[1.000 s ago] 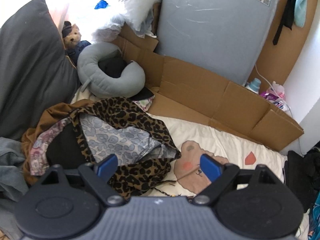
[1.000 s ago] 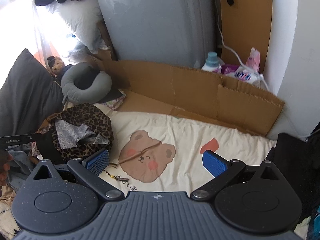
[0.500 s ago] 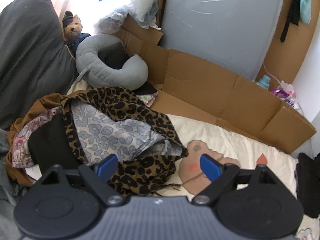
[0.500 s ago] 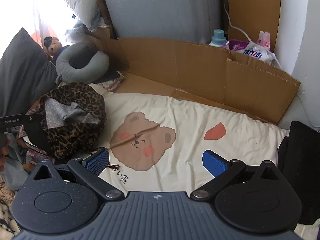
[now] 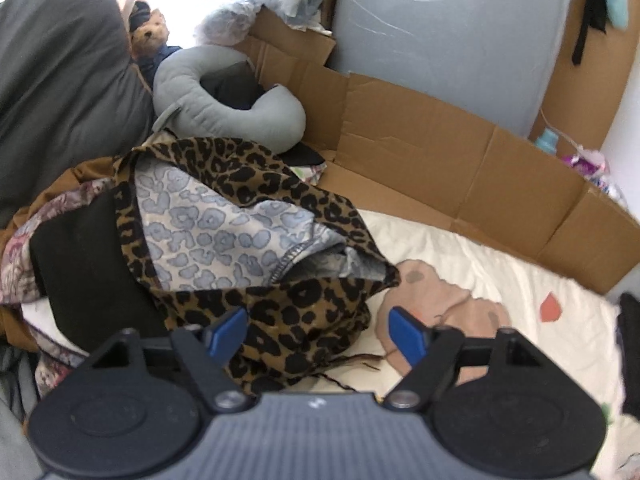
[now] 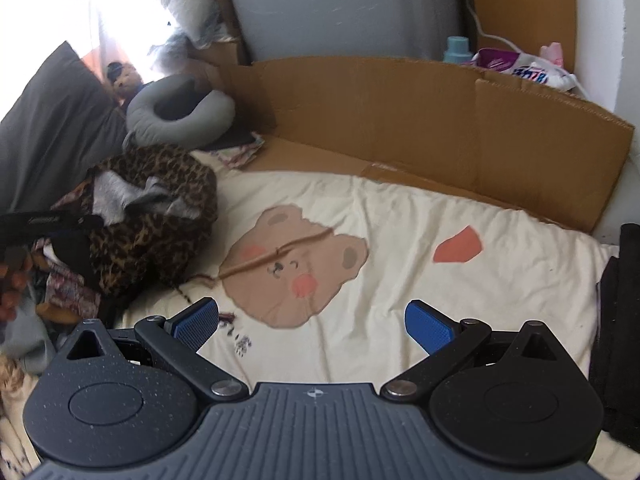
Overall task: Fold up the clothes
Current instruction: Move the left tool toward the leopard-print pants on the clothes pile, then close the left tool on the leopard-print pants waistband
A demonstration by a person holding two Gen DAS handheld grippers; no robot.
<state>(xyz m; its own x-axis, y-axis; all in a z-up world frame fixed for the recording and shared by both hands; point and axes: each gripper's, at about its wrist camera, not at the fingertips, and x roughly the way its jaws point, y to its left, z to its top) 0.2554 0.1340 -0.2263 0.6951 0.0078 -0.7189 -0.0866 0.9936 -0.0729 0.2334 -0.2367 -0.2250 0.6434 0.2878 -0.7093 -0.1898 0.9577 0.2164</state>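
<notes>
Covering most of the near scene, a cream blanket (image 6: 400,216) with a brown bear face print (image 6: 296,264) and an orange patch (image 6: 458,246) is spread flat. A flattened cardboard sheet (image 6: 400,120) is stood along its far edge, and a grey upright mattress (image 5: 440,28) is seen behind the cardboard. A dark grey pillow (image 5: 60,80) is propped at the far left. A grey U-shaped neck pillow (image 5: 224,116) is lodged between that pillow and the cardboard, with a small teddy bear (image 5: 150,36) just beyond it.

The clothes pile (image 5: 80,240) is heaped on the left of the blanket, near the dark pillow. A leopard-print garment (image 5: 280,308) is crumpled on top, turned partly inside out so that its pale grey-blue lining (image 5: 216,232) is exposed; a black garment (image 5: 80,264) and a floral fabric are found to its left. No item in the pile is folded.

The left gripper (image 5: 318,330) is held just above the near edge of the leopard-print garment, jaws spread wide and nothing between them. The right gripper (image 6: 314,324) is held over bare blanket near the bear print, well right of the pile, jaws likewise wide apart and empty.

A blue-capped bottle (image 6: 456,50) and a printed packet (image 6: 520,66) are noted at the far right behind the cardboard.
</notes>
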